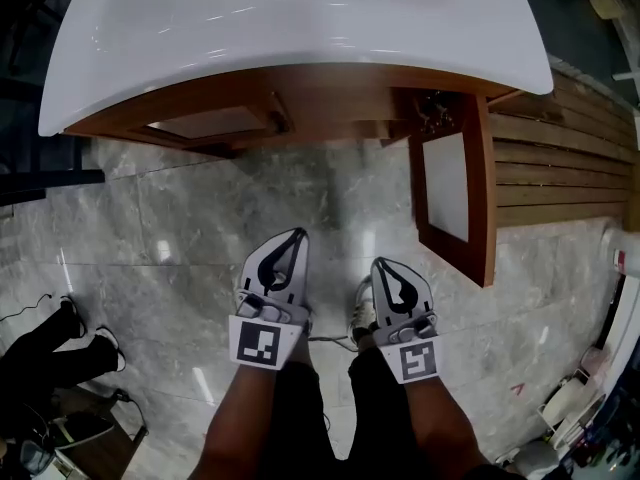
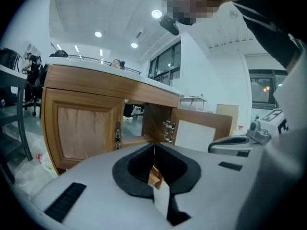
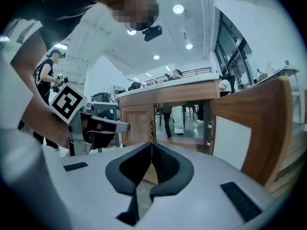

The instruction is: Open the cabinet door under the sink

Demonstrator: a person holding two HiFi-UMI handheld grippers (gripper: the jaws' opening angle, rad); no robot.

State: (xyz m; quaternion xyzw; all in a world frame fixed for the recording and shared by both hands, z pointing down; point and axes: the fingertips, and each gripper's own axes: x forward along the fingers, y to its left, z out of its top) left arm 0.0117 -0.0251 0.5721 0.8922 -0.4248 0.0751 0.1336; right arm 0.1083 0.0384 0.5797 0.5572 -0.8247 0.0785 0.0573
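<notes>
left gripper (image 1: 296,236) and right gripper (image 1: 384,265) sit closed on nothing, apart from the cabinet door (image 1: 482,193) standing wide open under the sink (image 1: 300,38); task looks done.

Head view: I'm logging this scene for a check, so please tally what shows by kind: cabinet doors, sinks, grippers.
Cabinet doors: 2, the open door and the shut door
Sinks: 1, the white sink
Grippers: 2, the left gripper and the right gripper
Total: 5
</notes>
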